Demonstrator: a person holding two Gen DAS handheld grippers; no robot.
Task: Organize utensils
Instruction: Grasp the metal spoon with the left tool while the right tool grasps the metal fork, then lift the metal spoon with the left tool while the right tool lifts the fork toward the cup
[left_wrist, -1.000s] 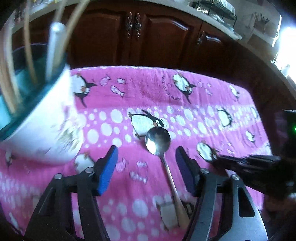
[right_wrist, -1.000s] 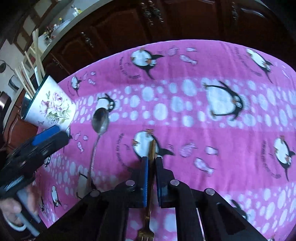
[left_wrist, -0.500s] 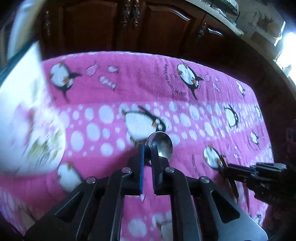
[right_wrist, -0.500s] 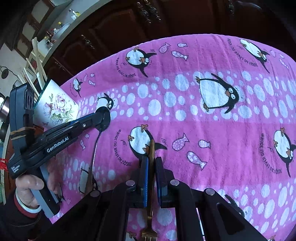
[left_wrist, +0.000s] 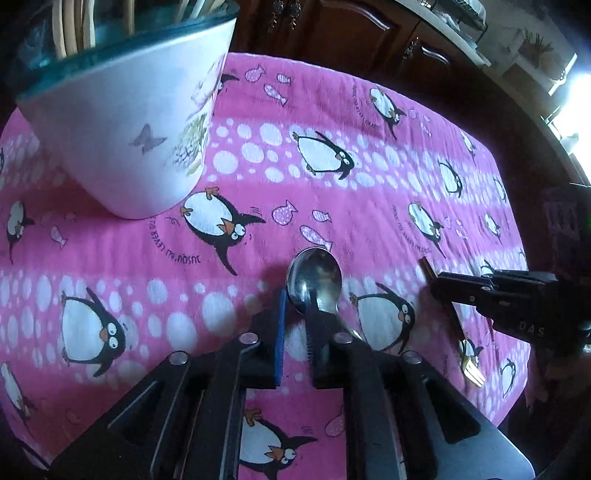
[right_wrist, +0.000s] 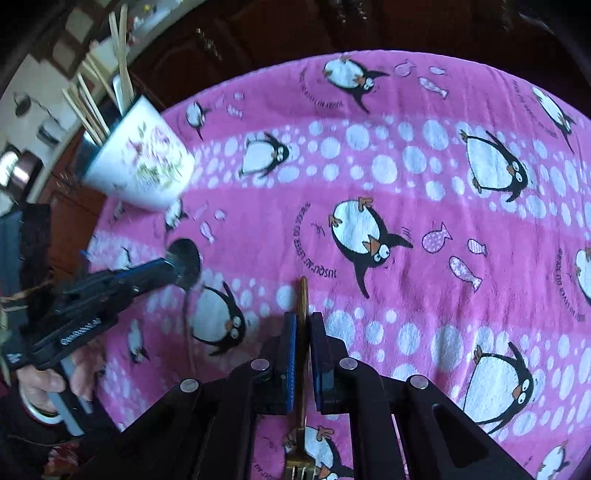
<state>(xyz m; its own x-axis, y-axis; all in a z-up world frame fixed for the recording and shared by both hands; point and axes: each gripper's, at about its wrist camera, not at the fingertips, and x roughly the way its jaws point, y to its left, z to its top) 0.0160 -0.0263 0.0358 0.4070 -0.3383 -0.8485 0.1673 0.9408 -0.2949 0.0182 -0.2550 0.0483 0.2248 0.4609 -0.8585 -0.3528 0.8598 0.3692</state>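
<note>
My left gripper (left_wrist: 295, 317) is shut on a silver spoon (left_wrist: 314, 277), held at its neck with the bowl sticking out ahead above the pink penguin cloth (left_wrist: 332, 110). My right gripper (right_wrist: 302, 332) is shut on a gold fork (right_wrist: 302, 295), handle forward, tines showing below the fingers. A white flowered cup (left_wrist: 122, 129) holding wooden sticks and utensils stands at the upper left of the left wrist view; it also shows in the right wrist view (right_wrist: 144, 162). The right gripper with the fork shows in the left view (left_wrist: 480, 291), the left gripper with the spoon in the right view (right_wrist: 177, 266).
Dark wooden cabinets (left_wrist: 332, 29) stand behind the table. A counter with kitchen items (right_wrist: 22, 122) lies to the far left. The cloth's edge drops off at the right (left_wrist: 517, 369).
The left gripper closed on the spoon and lifted it, moving toward the cup, which is now closer and larger. The right gripper stays shut on the fork.
</note>
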